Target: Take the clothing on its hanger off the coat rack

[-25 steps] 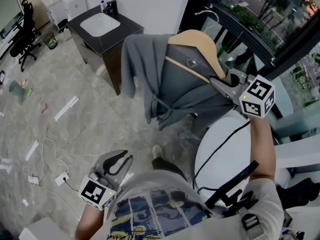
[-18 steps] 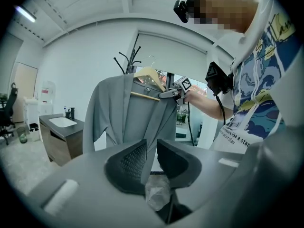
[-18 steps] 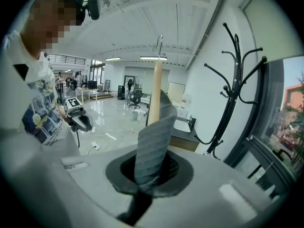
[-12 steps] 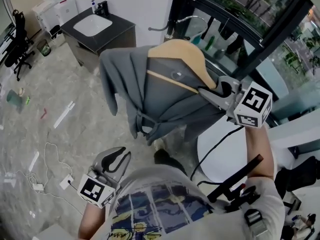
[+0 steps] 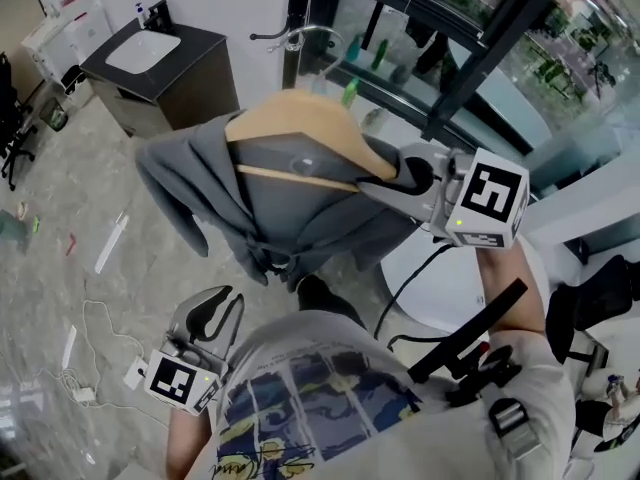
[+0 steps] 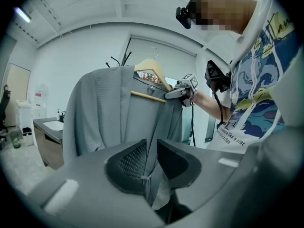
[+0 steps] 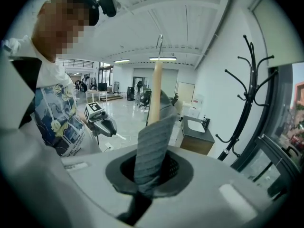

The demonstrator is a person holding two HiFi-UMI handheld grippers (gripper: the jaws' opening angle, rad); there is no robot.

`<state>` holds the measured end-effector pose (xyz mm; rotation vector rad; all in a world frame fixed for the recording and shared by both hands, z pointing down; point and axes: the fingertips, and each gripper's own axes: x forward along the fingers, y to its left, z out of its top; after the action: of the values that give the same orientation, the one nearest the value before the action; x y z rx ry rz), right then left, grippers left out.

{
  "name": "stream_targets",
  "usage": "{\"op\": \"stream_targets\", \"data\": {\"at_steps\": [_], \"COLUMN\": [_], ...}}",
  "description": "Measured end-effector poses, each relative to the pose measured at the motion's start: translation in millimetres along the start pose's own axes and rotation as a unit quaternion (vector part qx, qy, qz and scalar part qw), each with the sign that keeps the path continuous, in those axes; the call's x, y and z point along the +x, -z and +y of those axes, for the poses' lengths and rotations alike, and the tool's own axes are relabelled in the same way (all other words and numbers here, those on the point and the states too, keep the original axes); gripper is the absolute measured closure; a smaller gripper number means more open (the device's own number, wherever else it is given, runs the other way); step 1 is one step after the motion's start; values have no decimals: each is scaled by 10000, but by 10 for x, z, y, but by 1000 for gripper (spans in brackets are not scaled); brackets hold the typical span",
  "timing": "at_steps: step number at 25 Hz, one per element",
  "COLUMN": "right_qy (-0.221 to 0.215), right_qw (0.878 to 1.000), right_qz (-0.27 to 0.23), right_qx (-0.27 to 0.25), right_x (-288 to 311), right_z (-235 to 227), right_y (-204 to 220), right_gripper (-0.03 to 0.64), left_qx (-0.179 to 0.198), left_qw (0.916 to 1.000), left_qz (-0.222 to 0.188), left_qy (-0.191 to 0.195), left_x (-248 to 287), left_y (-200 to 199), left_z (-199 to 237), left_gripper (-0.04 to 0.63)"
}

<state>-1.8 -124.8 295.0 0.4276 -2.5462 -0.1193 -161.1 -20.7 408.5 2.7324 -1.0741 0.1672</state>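
Observation:
A grey garment [image 5: 290, 203] hangs on a wooden hanger [image 5: 300, 128] in mid-air in front of the person. My right gripper [image 5: 405, 178] is shut on the garment's shoulder over the hanger's right end, and the grey fabric [image 7: 152, 146] fills its jaws. The hanger's metal hook [image 7: 160, 39] points up into free air, apart from the black coat rack [image 7: 247, 89] on the right. My left gripper [image 5: 205, 318] hangs low at the person's left side, open, with nothing in it. Beyond its jaws, the left gripper view shows the garment [image 6: 114, 113].
A dark cabinet with a white sink [image 5: 150, 58] stands at the far left. Below the right arm is a round white table [image 5: 440, 288]. Black-framed glass [image 5: 480, 48] runs behind the garment. Cables [image 5: 90, 368] lie on the stone floor at the lower left.
The head view has turned, so the garment and hanger now show further left and lower. The right gripper keeps its hold on them. The left gripper stays low and open.

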Motion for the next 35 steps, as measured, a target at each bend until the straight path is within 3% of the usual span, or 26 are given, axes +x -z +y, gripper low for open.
{"op": "stream_targets", "data": {"at_steps": [11,35], "right_qy": [-255,-301], "right_qw": [9996,9994], "right_qz": [81,118], "right_qx": [-33,-159], "right_x": [22,210], "right_z": [355,399], "right_y": [-22,-88], "right_gripper": [612,611], "left_qx": [-30,-84], "left_qw": [9999,10000], "left_qz": [78,-6], "left_qy": [130,1], "left_x": [-66,-191], "left_y": [59,72], "left_z": [-108,12], "left_gripper": [523,525]}}
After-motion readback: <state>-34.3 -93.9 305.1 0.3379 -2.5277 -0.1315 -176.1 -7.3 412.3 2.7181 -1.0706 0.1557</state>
